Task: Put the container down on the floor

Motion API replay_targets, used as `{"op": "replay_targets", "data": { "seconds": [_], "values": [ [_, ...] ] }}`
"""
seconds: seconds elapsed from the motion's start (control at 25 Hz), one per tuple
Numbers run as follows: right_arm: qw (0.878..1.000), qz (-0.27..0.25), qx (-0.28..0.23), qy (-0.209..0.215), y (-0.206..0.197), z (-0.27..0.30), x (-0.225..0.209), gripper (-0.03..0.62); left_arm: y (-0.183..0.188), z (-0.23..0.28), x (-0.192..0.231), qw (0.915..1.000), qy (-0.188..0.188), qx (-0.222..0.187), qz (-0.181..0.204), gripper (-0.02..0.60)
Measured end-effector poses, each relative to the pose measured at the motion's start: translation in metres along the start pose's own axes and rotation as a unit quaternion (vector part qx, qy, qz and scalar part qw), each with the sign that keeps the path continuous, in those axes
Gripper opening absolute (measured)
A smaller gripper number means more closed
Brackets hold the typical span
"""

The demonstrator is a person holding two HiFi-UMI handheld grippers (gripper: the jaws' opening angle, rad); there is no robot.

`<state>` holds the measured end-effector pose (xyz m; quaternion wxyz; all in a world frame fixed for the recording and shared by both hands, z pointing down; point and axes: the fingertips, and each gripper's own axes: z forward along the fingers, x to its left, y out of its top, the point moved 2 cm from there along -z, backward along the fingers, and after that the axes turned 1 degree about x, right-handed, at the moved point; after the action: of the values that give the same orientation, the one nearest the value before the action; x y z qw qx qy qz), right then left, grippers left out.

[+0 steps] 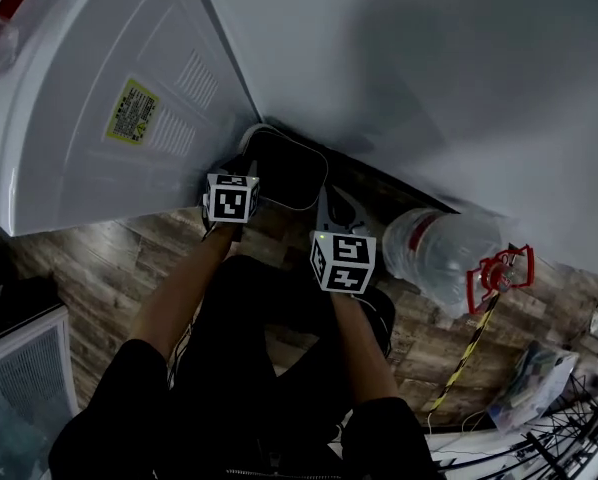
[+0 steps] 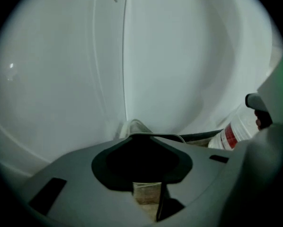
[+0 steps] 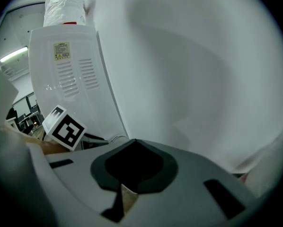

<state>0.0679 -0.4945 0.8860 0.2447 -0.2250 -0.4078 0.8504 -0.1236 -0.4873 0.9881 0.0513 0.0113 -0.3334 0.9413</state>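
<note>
A dark, rounded-rectangular container point(image 1: 284, 168) with a pale rim sits on the wood-plank floor point(image 1: 109, 268), tucked into the corner where a white water dispenser point(image 1: 109, 98) meets a white wall point(image 1: 429, 78). Its inside reads black and nothing can be made out in it.

The left tongs point(image 1: 241, 173) hang just at the container's near left edge with their jaws parted and nothing pressed between them; through the gap only floor shows. The right tongs point(image 1: 331, 213) are just beside its near right corner, jaws drawn almost together on nothing, with a thin wedge of floor showing between them.

By the count: one container; two tongs, each with one marker cube; one dispenser with one yellow label point(image 1: 131, 110) on its side. There are two clear water bottles, one lying on its side on the floor point(image 1: 439, 256) to the right of the container with a red handle point(image 1: 499, 276) at its end, the other standing on top of the dispenser point(image 3: 63, 6).
</note>
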Motion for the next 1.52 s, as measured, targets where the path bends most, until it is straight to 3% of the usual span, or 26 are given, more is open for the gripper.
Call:
{"op": "replay_targets", "data": {
  "seconds": [0.24,0.4,0.6,0.88,1.08,1.28,1.52],
  "values": [
    [1.000,0.015,-0.002,0.020,0.044,-0.058,0.027,0.011,0.027,-0.072,-0.005,0.9997,-0.016,-0.019,0.004,0.015],
    [0.999,0.025,-0.001,0.024,0.084,-0.100,0.046,0.011,0.065,-0.139,-0.026,0.9975,-0.048,-0.050,0.010,0.014],
    [1.000,0.011,-0.022,-0.002,0.149,-0.165,0.078,0.011,0.111,-0.227,-0.048,0.9948,-0.076,-0.060,0.031,0.014],
    [0.999,0.018,-0.030,-0.031,0.216,-0.254,0.115,0.011,0.146,-0.339,-0.081,0.9891,-0.124,-0.064,0.048,0.014],
    [0.999,0.011,-0.034,-0.029,0.249,-0.305,0.148,0.011,0.164,-0.414,-0.088,0.9864,-0.141,-0.073,0.044,0.014],
    [0.998,-0.010,-0.051,-0.023,0.268,-0.352,0.188,0.011,0.177,-0.480,-0.079,0.9818,-0.139,-0.116,0.056,0.014],
    [0.994,-0.027,-0.101,-0.020,0.298,-0.389,0.224,0.009,0.194,-0.549,-0.067,0.9754,-0.145,-0.161,0.040,0.015]
  ]
}}
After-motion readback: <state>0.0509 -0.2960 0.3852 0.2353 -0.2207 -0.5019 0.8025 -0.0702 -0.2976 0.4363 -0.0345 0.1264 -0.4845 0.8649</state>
